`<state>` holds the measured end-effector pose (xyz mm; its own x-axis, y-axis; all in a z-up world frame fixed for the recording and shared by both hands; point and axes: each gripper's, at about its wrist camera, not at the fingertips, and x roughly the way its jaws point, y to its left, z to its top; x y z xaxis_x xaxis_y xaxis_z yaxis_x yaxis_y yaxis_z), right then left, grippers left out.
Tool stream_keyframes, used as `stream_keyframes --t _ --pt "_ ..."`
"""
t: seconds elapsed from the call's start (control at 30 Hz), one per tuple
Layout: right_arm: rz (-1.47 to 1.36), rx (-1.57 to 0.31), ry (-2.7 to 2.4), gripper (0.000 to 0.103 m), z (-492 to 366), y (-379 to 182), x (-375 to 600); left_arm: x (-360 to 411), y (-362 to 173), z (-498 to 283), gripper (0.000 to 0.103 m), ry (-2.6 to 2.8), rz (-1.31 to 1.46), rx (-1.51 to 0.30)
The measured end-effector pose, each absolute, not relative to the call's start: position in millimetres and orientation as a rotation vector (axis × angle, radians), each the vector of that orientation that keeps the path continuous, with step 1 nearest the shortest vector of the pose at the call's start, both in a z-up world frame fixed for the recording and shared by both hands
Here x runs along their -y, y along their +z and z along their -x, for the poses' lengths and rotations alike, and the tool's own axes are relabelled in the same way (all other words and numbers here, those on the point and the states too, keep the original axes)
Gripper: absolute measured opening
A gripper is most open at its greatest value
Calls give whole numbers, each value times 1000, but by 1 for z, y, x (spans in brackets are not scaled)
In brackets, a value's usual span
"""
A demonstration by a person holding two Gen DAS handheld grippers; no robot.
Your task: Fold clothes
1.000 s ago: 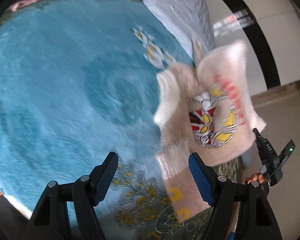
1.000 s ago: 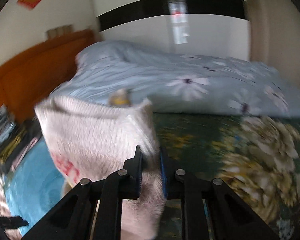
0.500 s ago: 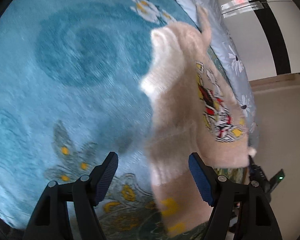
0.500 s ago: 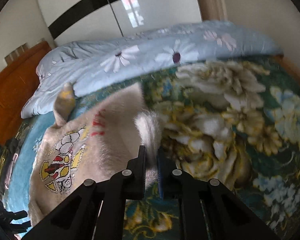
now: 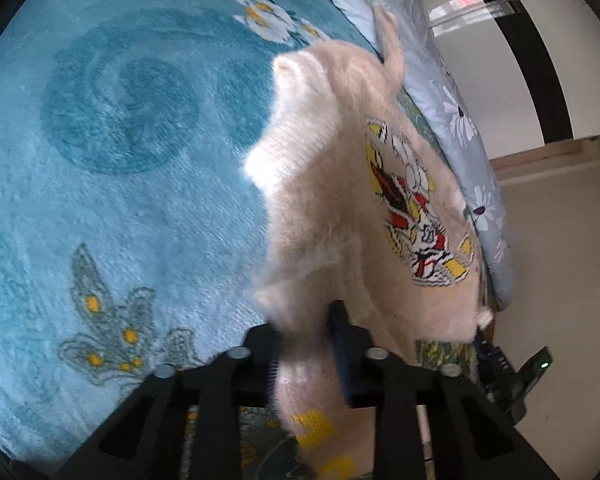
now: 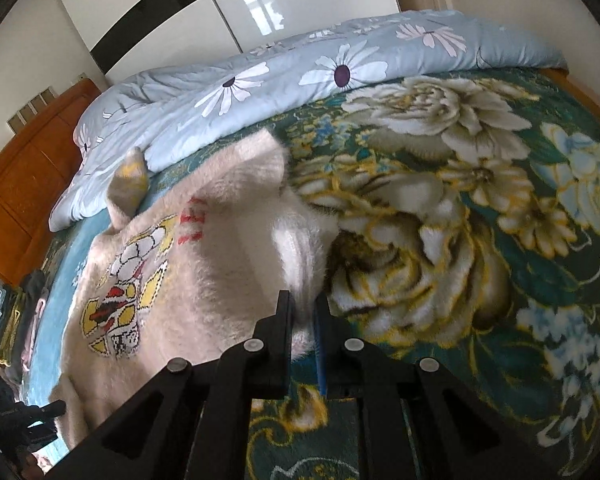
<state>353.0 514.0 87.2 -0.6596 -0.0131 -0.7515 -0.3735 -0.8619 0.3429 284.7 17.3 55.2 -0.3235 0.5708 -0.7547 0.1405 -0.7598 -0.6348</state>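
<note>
Our left gripper (image 5: 306, 354) has its jaws drawn in on a fuzzy fold of the cream sweater (image 5: 340, 184), the fabric filling the narrow gap between the pads; our right gripper (image 6: 303, 320) is likewise clamped on a thick white edge of the same sweater (image 6: 220, 248), jaws nearly together with knit bulging between them; so the one garment runs outward from both grippers, its cartoon print (image 5: 416, 216) facing up and one sleeve (image 6: 129, 184) poking up at the far end beside the quilt; we count one sweater, two grippers, one print with red lettering (image 6: 191, 220) beside it; the sweater lies across the bed, partly over the teal plush blanket (image 5: 120, 152) and partly over the dark green floral blanket (image 6: 460, 220); beyond it lies a pale blue daisy quilt (image 6: 300, 76), bunched along the far side; an orange wooden headboard (image 6: 24, 184) stands at the left in the right wrist view.
</note>
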Motion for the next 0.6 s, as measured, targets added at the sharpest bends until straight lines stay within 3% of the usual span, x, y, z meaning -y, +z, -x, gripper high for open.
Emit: stream_keyframes --t 0.17,0.43,0.6 --pt "1196 -760 2596 10 -357 84 -509 11 94 -276 8 2323 1483 886" --pt "1217 -784 2606 10 -366 82 -504 97 162 -269 8 2627 1213 1022" --pt "1242 -904 2592 10 -370 71 -511 150 136 -269 8 2626 1275 1208"
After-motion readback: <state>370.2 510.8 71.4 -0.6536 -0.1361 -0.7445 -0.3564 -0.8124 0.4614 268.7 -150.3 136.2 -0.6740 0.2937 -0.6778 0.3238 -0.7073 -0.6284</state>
